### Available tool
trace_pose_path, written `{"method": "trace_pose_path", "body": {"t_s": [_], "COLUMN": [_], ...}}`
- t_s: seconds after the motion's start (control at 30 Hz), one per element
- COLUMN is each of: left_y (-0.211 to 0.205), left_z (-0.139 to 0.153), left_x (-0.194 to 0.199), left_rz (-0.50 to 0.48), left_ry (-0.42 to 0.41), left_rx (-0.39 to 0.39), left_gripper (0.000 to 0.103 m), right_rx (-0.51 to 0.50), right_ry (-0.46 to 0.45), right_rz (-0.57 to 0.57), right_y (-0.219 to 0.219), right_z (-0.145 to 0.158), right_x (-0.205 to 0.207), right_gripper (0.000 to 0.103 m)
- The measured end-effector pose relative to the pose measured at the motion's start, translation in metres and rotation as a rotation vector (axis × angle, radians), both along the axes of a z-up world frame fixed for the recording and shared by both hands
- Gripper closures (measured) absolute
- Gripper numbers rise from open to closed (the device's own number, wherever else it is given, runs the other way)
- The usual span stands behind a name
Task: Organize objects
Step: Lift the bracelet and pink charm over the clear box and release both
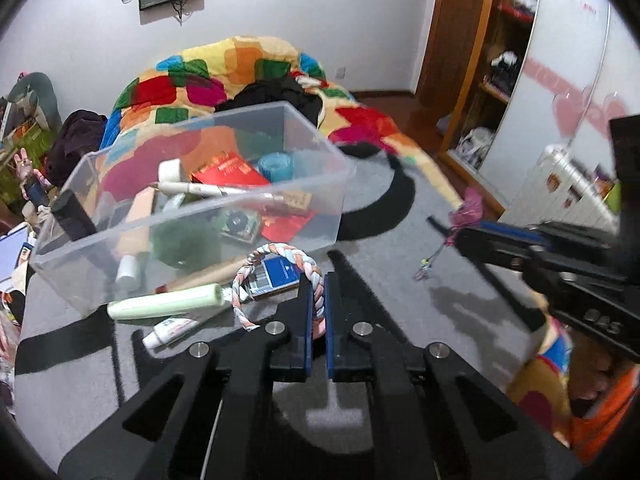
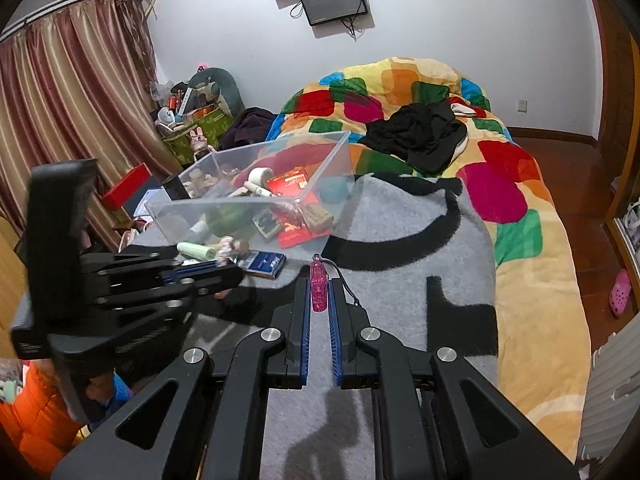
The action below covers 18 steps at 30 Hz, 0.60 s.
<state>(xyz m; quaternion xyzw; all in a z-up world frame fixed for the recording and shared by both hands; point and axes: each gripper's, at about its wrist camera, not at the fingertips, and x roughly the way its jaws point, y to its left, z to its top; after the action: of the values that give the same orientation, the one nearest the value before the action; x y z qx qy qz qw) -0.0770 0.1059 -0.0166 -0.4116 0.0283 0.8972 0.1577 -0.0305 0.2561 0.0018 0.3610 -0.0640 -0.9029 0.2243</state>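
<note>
Left gripper point(image 1: 319, 286) clenched on braided ring point(image 1: 276, 280) just beside clear bin point(image 1: 192, 216) near wall; right gripper point(image 2: 320, 292) grasps pink trinket point(image 2: 319, 288) over open grey blanket point(image 2: 400, 240).

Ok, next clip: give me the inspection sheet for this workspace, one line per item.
Surface: grey blanket with black pattern on a bed; colourful quilt behind.
Job's things: clear plastic bin, part filled; braided ring and pink charm both gripped.
Clutter: green tube, small white tube and blue card box lie in front of the bin.
Grippers: left gripper shut on the braided ring; right gripper shut on the pink charm.
Cables: the charm's dark cord; wires under the wall screens.
Surroundings: curtains, wooden shelves, black clothes on the quilt.
</note>
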Motion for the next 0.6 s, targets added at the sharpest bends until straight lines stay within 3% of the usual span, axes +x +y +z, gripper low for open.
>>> {"method": "trace_pose_path", "body": {"t_s": [0.3,0.6], "left_y": [-0.029,-0.063], "left_z": [0.041,0.062], "left_x": [0.009,-0.015], "left_rz": [0.026,0.102], "left_ry": [0.083,0.121], "left_rx": [0.082,0.111], "left_gripper": [0.099,0.099], "right_rx": [-0.015,-0.03], "right_ry": [0.077,0.151], "right_rz": [0.035,0.063], "right_y": [-0.023,-0.052], "right_z": [0.035,0.07], "right_x": [-0.011,-0.035], "right_gripper": [0.095,0.095]}}
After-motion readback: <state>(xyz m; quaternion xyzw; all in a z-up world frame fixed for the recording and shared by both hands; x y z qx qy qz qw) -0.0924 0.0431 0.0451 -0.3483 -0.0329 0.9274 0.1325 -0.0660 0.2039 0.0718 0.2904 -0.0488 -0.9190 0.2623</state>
